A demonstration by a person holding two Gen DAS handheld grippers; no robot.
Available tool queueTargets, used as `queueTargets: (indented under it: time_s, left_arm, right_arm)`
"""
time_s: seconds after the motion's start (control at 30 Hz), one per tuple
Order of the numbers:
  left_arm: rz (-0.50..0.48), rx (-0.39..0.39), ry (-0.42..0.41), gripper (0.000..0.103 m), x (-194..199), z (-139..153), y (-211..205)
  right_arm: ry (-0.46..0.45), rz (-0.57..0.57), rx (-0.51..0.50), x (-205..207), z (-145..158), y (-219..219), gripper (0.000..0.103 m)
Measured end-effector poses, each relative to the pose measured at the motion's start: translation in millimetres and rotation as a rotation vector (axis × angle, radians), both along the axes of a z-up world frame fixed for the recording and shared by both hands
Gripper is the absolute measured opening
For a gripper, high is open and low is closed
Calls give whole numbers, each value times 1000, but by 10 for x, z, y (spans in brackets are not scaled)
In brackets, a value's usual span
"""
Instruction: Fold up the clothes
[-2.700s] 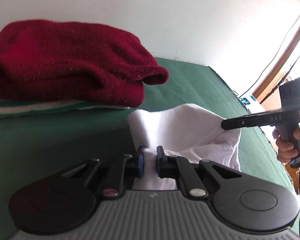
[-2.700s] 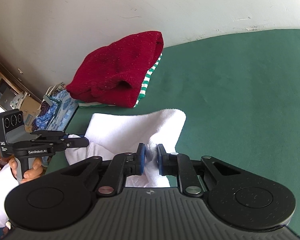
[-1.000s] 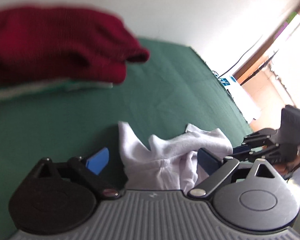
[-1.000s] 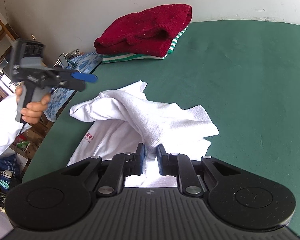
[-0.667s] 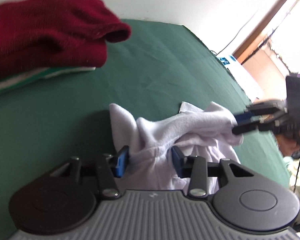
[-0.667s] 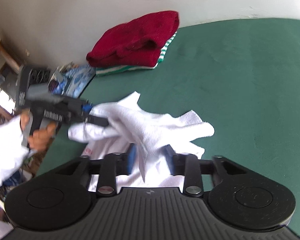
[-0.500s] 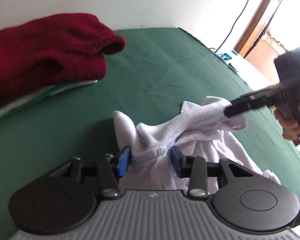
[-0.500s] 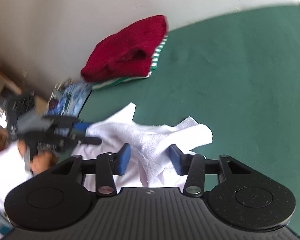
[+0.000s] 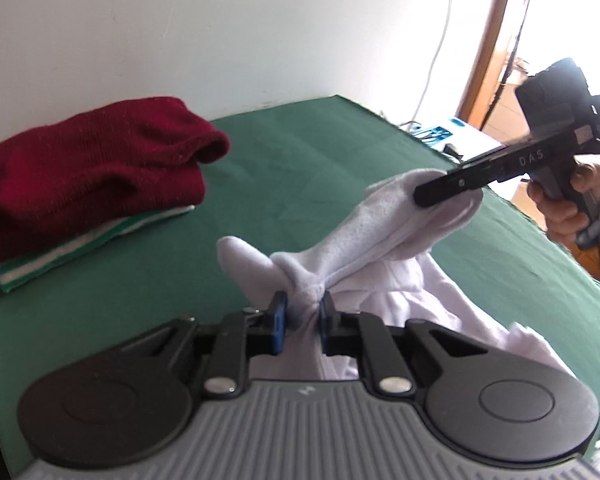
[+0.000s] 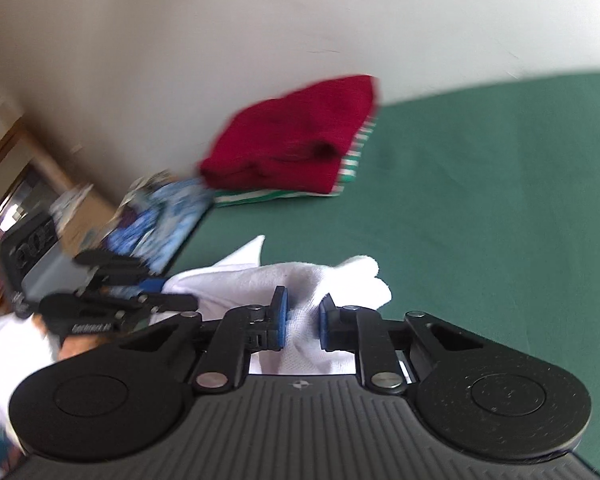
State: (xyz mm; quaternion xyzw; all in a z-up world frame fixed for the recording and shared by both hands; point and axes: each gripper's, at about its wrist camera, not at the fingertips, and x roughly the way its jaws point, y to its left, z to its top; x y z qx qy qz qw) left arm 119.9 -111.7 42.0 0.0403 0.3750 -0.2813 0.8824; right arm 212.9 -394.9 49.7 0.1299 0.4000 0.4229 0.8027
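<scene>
White garment bunched in both just-closed hand-held grippers, left and right; broad bare green tabletop beyond.

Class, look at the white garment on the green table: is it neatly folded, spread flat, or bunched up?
Bunched up. The white garment is gathered into a twisted ridge between the left gripper and right gripper, with loose folds draping onto the green table.

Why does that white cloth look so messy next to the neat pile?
The white garment is bunched, pinched by both the left gripper and right gripper. The red sweater lies folded on a striped garment.
</scene>
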Motion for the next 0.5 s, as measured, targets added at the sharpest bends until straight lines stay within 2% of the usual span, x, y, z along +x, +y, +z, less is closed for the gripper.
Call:
queueTargets:
  time_s: [0.1, 0.2, 0.37, 0.43, 0.5]
  left_arm:
    - [-28, 30, -4, 11, -189, 5, -52]
    - [-58, 91, -8, 12, -360, -67, -143]
    - [-153, 190, 25, 16, -676, -299, -311]
    - [-200, 216, 58, 21, -798, -380, -365]
    - [-238, 259, 57, 24, -933, -399, -403]
  right_arm:
    - [-29, 87, 5, -157, 92, -85, 16]
    - [-39, 161, -35, -285, 104, -83, 17]
    - [-102, 294, -221, -648, -35, 106, 19]
    - [-98, 328, -302, -757, -162, 158, 24]
    - [-77, 322, -362, -827, -248, 140, 29]
